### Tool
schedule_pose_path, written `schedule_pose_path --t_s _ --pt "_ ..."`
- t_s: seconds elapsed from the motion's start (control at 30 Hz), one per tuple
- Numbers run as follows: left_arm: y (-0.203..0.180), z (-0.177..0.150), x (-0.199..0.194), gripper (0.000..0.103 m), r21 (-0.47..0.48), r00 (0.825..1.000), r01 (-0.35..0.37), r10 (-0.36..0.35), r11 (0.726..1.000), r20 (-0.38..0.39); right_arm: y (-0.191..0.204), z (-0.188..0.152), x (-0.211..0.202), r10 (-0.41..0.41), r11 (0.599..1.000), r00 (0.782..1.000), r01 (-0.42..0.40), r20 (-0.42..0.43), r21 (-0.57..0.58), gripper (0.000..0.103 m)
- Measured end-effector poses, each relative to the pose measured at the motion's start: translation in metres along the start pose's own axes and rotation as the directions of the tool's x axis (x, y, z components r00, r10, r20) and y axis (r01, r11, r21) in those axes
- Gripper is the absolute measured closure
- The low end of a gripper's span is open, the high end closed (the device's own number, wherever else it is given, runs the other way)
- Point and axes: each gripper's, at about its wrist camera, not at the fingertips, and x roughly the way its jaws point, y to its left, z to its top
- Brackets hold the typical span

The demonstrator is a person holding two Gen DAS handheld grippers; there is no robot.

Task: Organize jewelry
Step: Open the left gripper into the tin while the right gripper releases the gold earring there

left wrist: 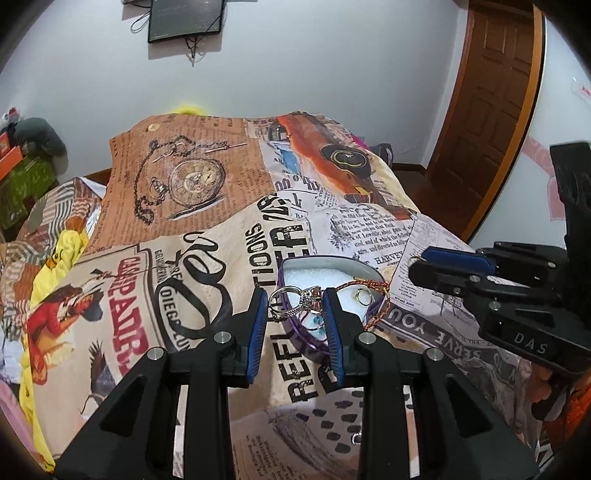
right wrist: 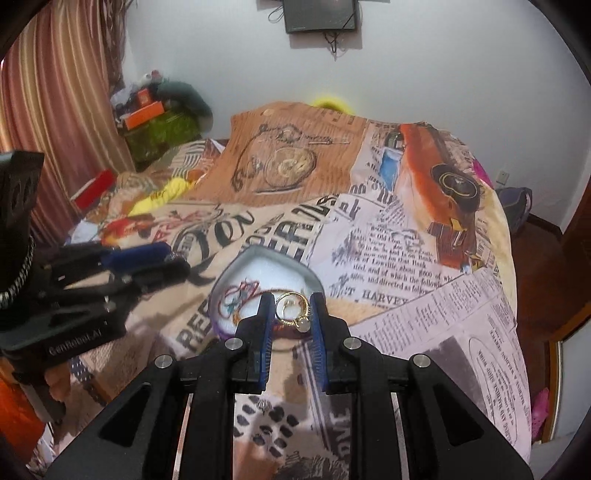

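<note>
Two hand-held grippers hovered over a bed covered with a newspaper-print bedspread showing a pocket watch, an old orange car and bold lettering. On the bedspread lay a heart-shaped jewelry box with a white padded inside, holding a tangle of thin red and purple cords.

The left gripper had its blue-padded jaws closed partway on a silver ring with a pale stone setting, held above the near edge of the box. A small gold ring lay on the white padding just to the right of it.

The right gripper had its jaws drawn in narrowly on a gold ring with a small pale stone, also held over the near edge of the box.

Each gripper appeared at the side of the other's view, pointing toward the box. A dark screen hung on the white wall behind the bed, and a wooden door stood to the right.
</note>
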Motion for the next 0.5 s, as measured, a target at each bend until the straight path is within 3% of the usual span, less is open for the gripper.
schedule_pose_path --t_s 0.5 --pt "-0.008 0.003 0.032 0.074 0.031 0.998 0.033 -0.032 0.999 -0.052 -0.011 0.010 0.019 0.035 0.998 0.999 -0.034 -0.015 0.047 0.086"
